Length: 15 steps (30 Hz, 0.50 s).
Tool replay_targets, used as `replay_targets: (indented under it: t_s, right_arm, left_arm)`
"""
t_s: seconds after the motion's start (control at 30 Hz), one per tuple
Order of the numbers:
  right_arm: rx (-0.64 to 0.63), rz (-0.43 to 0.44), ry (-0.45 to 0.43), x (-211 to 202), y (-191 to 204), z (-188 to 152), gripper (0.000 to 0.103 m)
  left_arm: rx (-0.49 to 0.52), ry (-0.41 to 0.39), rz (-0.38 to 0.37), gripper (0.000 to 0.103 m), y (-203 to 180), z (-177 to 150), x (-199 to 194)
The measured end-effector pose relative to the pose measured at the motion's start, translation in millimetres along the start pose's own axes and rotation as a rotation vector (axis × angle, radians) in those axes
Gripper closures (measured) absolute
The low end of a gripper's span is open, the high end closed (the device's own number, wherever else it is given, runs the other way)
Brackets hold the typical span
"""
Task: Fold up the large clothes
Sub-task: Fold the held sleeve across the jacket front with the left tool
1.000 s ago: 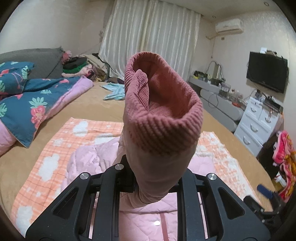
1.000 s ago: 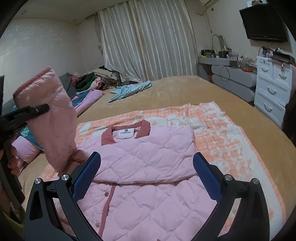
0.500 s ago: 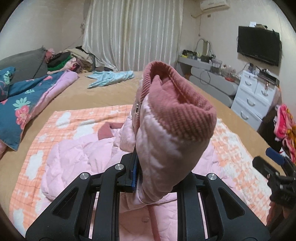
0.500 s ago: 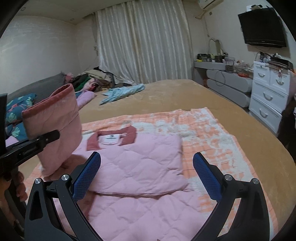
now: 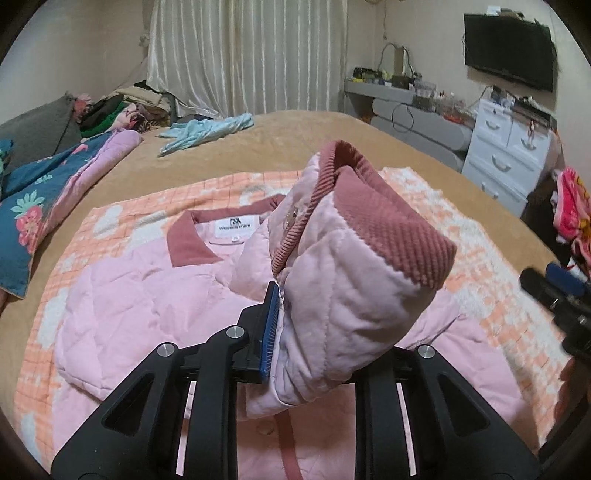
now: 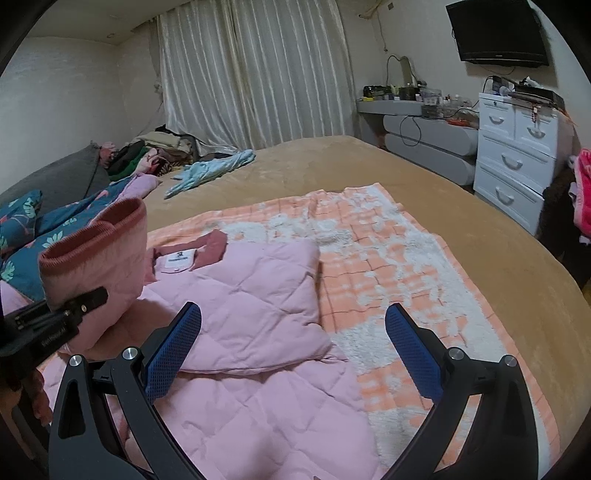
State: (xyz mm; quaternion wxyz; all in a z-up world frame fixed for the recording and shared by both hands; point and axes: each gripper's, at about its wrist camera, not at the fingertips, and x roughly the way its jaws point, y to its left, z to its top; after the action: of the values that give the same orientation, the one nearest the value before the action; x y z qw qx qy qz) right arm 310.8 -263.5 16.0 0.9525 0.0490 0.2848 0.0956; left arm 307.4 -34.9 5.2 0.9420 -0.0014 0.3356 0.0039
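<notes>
Jacket (image 6: 258, 295), pink and quilted, lies spread on an orange-and-white checked blanket (image 6: 406, 258) on a tan bed (image 6: 369, 166). Its dark pink collar (image 5: 188, 240) and white label (image 5: 232, 227) face up at the far end, and one side is folded over the chest, giving a straight edge along the blanket. The left gripper (image 5: 314, 332) holds the other sleeve (image 5: 351, 295) up above the jacket's front; the sleeve's ribbed dark pink cuff (image 5: 388, 221) stands open toward the camera. The jaws are just starting to part, yet the blue pad (image 5: 271, 325) on the near finger presses against the quilted cloth and the sleeve sits between the fingers, so the grip has not let go. In the right wrist view this gripper (image 6: 55, 314) shows at the left edge with the sleeve (image 6: 96, 266) bunched above it. The right gripper (image 6: 295, 350) hangs over the jacket's lower half with its jaws wide apart, both blue pads clear of the cloth and nothing between them. A floral quilt (image 5: 26, 206) lies at the left of the bed, a light blue garment (image 6: 210, 170) lies farther back near a heap of clothes (image 6: 155, 151) below the curtain (image 6: 251, 74), and a white dresser (image 6: 517, 155) stands at the right under a wall television (image 6: 495, 33).
</notes>
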Motion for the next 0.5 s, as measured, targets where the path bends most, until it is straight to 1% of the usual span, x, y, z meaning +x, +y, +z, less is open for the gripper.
replay_targets:
  t_s: [0.17, 0.33, 0.37, 0.4, 0.43, 0.5]
  right_arm:
    - [0.004, -0.027, 0.007, 2, -7, -3, 0.004]
    - [0.028, -0.036, 0.01, 3, -16, -4, 0.004]
    - [0.031, -0.039, 0.011, 4, -18, -4, 0.004]
    - [0.033, -0.043, 0.012, 4, -20, -5, 0.004]
    - [0.036, -0.046, 0.014, 5, -21, -5, 0.004]
    - [0.046, -0.052, 0.021, 8, -25, -5, 0.004]
  left_arm:
    - [0.036, 0.031, 0.006, 0.089, -13, -9, 14]
    - [0.076, 0.056, 0.009, 0.084, -25, -15, 26]
    - [0.081, 0.062, 0.005, 0.08, -27, -16, 28]
    - [0.084, 0.065, -0.002, 0.073, -29, -18, 29]
    - [0.093, 0.072, -0.008, 0.071, -31, -19, 31]
    - [0.11, 0.084, -0.005, 0.062, -36, -22, 34]
